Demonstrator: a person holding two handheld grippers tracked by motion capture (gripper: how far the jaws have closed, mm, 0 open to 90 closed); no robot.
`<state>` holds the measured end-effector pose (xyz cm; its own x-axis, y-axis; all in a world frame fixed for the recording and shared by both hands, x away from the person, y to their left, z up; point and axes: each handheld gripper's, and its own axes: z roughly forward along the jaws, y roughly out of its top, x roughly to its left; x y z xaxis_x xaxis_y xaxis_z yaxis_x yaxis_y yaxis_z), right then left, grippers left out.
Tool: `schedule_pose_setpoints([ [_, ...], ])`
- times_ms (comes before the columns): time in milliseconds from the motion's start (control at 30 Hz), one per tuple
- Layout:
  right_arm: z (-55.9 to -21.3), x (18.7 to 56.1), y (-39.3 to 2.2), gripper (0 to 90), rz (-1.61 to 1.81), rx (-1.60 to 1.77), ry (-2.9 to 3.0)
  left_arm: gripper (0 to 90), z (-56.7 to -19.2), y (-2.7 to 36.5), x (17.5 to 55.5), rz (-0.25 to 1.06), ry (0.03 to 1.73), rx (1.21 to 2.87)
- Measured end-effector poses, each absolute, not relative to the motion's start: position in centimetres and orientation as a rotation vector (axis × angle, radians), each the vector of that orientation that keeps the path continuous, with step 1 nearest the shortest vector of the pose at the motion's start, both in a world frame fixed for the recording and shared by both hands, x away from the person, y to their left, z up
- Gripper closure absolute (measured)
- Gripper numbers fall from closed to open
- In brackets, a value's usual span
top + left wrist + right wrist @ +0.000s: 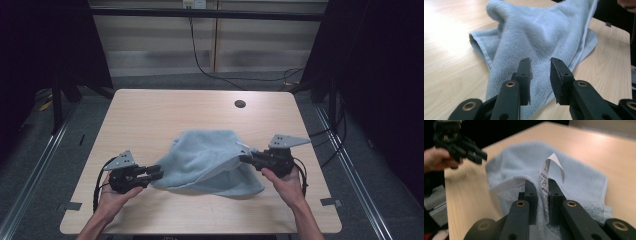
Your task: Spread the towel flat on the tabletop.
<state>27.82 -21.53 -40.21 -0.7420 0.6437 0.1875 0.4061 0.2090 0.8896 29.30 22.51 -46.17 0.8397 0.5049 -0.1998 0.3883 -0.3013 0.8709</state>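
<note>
Table: a pale rectangular wooden table (150,115) with rounded corners is lying under both grippers, its bare top stretching beyond the fingertips on every side.

Towel: a light blue-grey fleecy towel (210,160) is sitting rumpled on the table between the two grippers, one edge being lifted off the wood at the right fingers while the rest is drooping down to the table towards the left fingers.

Left gripper: the black two-jaw left gripper (156,172) is being held in the person's left hand (117,192), pointing level at the towel's near corner. In the left gripper view its jaws are standing narrowly parted, with the pads not pressing on anything; the towel's nap is lying just beyond and below the fingertips.

Right gripper: the black two-jaw right gripper (246,159) is being carried by the person's right hand (285,182). In the right gripper view its jaws are pinching a fold of towel edge, the cloth bunching between the pads.

Care label: a small white printed fabric label (549,172) is curling up out of the gap between the right fingers, standing just above their tips.

Hole: a small dark round hole (240,104) is sitting in the tabletop well beyond both sets of fingers.
</note>
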Motion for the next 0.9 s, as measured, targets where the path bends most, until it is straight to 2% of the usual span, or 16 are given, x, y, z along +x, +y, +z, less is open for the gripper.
schedule_pose_setpoints([
  [233, -34.4, 30.4, -20.1, 82.1, 1.629, 0.929, 2.153, 69.1, -46.2, 22.4, 29.2, 0.136, 0.656, 1.939],
  [367, -33.0, 31.1, -19.5, 82.1, 1.643, 0.915, 2.120, 69.2, -46.2, 21.9, 29.0, 0.119, 0.630, 1.947],
  [500, -33.5, 32.7, -19.0, 82.3, 1.633, 0.970, 2.130, 73.0, -46.3, 20.6, 28.7, 0.072, 0.580, 1.954],
  [733, -36.2, 34.2, -18.9, 82.3, 1.656, 1.065, 2.136, 74.1, -47.1, 17.5, 28.4, -0.020, 0.496, 2.006],
  [867, -37.2, 34.5, -19.5, 82.3, 1.671, 1.109, 2.120, 67.4, -48.1, 16.4, 28.3, -0.058, 0.481, 2.061],
  [900, -37.3, 34.5, -19.7, 82.3, 1.656, 1.113, 2.117, 60.5, -48.4, 16.1, 28.3, -0.063, 0.488, 2.073],
])
